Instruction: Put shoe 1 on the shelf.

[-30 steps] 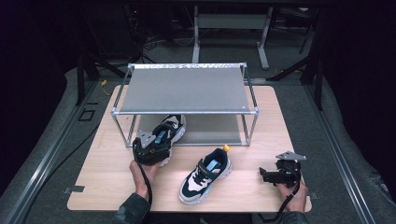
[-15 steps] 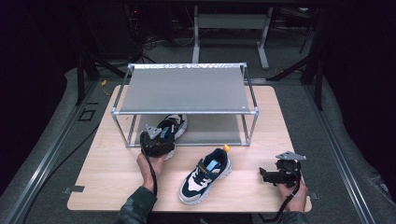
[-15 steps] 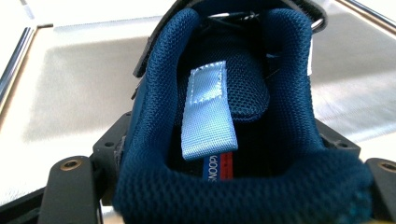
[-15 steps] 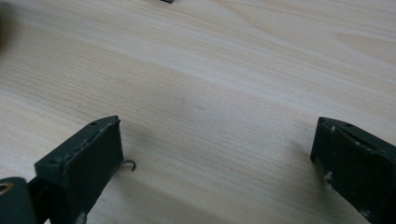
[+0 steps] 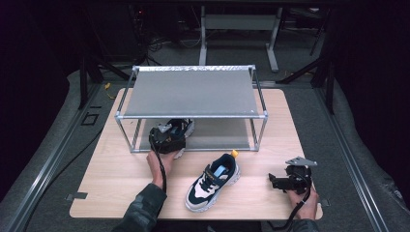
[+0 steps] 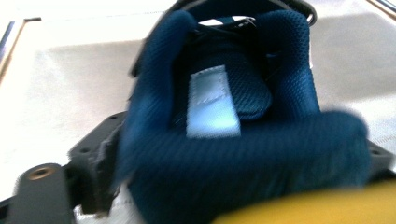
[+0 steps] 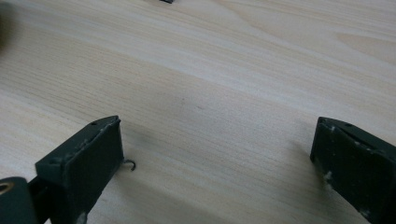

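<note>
The left hand-held gripper (image 5: pixel 168 137) is clamped on the heel of a navy mesh sneaker (image 6: pixel 224 107), holding it at the front edge of the grey metal-framed rack's (image 5: pixel 193 92) lower shelf. The matching navy-and-white sneaker (image 5: pixel 213 180) sits on the light wooden worktop (image 5: pixel 111 174). The right hand-held gripper (image 5: pixel 283 182) rests on the worktop well off to the side, jaws spread wide with nothing between them.
</note>
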The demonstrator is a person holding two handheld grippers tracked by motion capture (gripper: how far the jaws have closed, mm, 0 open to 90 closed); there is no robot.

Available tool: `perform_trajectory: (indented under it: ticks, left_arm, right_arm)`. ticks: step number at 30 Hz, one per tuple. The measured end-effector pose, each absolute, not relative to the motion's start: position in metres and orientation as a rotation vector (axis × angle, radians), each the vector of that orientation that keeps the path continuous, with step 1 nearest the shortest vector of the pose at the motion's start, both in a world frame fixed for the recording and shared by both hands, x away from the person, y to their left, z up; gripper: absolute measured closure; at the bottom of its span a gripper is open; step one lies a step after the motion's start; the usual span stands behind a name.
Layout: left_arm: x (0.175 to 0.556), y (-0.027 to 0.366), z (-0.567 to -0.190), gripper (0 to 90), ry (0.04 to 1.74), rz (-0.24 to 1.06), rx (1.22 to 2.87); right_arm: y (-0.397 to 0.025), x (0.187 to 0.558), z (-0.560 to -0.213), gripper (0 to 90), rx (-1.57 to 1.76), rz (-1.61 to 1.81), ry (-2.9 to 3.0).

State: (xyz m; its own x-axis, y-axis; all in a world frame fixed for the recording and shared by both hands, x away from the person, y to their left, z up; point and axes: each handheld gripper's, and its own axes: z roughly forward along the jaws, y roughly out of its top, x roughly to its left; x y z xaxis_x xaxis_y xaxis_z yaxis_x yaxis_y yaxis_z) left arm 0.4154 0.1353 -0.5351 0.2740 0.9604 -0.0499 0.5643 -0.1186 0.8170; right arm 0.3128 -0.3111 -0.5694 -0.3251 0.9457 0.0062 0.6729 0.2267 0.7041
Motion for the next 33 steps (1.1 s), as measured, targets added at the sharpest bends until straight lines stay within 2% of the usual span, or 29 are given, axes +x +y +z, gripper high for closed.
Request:
perform_trajectory:
  ticks: [7,10,13,15,20,22,33]
  left_arm:
    - [0.391,0.152,-0.522,7.4,1.342,0.655,1.763]
    - [0.383,0.159,-0.519,3.4,1.336,0.62,1.762]
    - [0.378,0.163,-0.519,3.5,1.322,0.578,1.775]
    - [0.376,0.163,-0.521,7.6,1.313,0.556,1.789]
    - [0.374,0.159,-0.525,33.0,1.317,0.544,1.773]
    - [0.375,0.158,-0.525,37.9,1.323,0.539,1.76]
    - [0.394,0.136,-0.53,44.0,1.344,0.52,1.745]
  right_arm:
    - [-0.311,0.313,-0.569,1.9,1.489,0.867,2.083]
    - [-0.311,0.313,-0.569,1.9,1.487,0.866,2.084]
    - [-0.311,0.313,-0.569,1.9,1.489,0.867,2.083]
    - [-0.311,0.313,-0.569,1.9,1.487,0.866,2.084]
    - [-0.311,0.313,-0.57,1.9,1.489,0.867,2.083]
    - [-0.311,0.313,-0.57,1.9,1.487,0.866,2.083]
    - [-0.311,0.313,-0.569,1.9,1.489,0.867,2.083]
